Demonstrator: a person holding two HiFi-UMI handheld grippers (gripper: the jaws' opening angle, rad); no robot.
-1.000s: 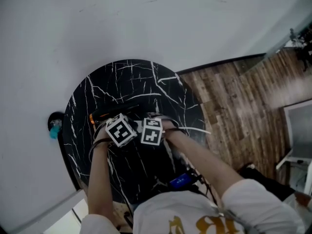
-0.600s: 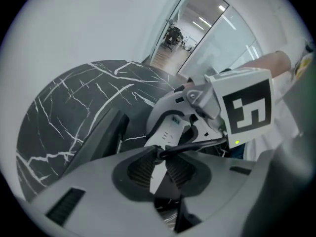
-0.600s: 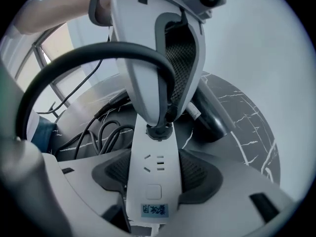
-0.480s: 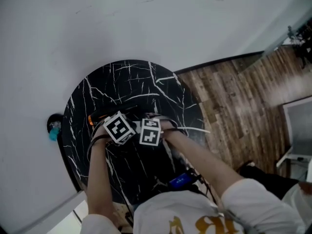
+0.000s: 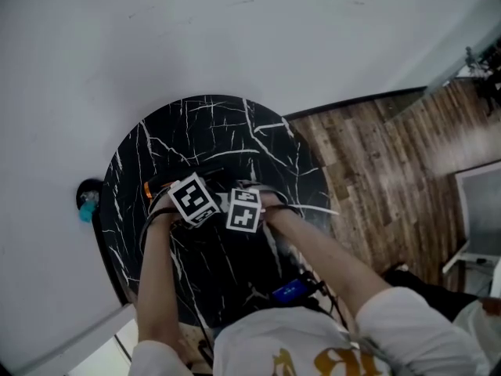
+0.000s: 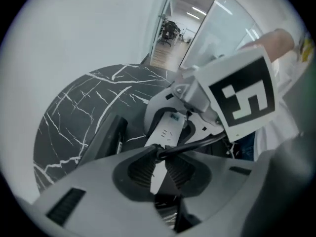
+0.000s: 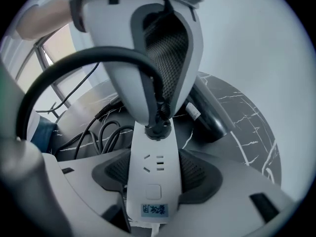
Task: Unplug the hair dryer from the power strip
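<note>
A white power strip (image 7: 152, 186) lies on the round black marble table (image 5: 211, 124). My right gripper (image 7: 154, 176) is shut on it, one pad on each long side. The hair dryer's black plug (image 7: 158, 130) sits in the strip's far socket. My left gripper (image 6: 160, 163) comes down from above and is shut on that plug, with the black cord (image 7: 59, 78) looping away from it. The black hair dryer (image 7: 210, 115) lies just beyond the strip. In the head view both marker cubes sit side by side at mid-table and hide the jaws.
A coil of black cables (image 7: 94, 132) lies on the table beside the strip. A white wall curves round the table's far side. Wood floor (image 5: 376, 171) is at the right. A small teal object (image 5: 88, 206) sits off the table's left edge.
The left gripper's marker cube has tipped slightly. Both grippers stay where they were, and the plug is still in the strip.
</note>
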